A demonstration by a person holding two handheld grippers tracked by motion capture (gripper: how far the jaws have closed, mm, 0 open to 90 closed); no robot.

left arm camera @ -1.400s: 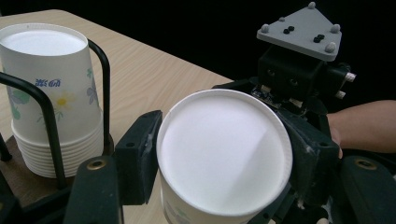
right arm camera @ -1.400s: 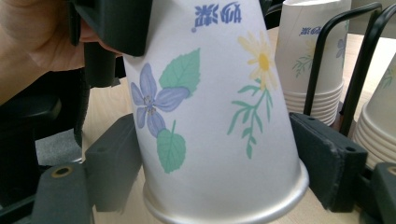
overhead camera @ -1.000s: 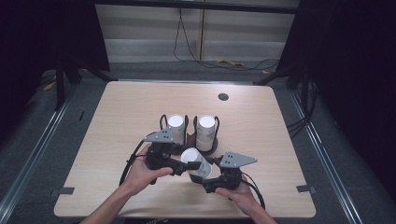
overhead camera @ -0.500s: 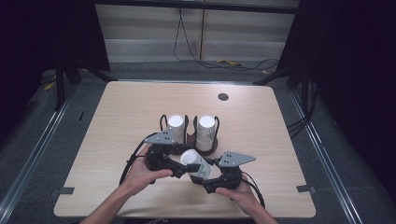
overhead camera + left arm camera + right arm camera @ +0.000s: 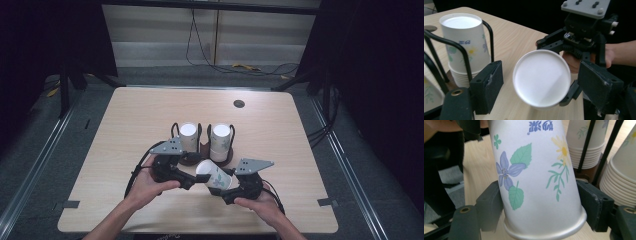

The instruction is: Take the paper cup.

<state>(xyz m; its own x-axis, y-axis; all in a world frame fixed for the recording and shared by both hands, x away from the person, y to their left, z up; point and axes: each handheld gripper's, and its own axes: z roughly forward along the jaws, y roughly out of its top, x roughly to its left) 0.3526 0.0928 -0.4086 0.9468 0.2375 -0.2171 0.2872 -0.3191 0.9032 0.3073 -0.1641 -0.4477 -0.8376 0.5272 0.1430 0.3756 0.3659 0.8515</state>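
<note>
Cup (image 5: 215, 174) before two cup stacks (image 5: 220, 140)

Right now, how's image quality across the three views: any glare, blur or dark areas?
High view: table evenly lit, surroundings nearly black, no strong glare. Left gripper view: the held cup shows its white base, bright but not blown out; the black jaws lose detail. Right gripper view: the cup is close and slightly soft, flower print still readable.

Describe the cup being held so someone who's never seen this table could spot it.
On the light wooden table, just in front of two upright stacks of white paper cups, find the single white flower-printed paper cup. Unlike them, it lies tilted, clamped by the right gripper.
</note>
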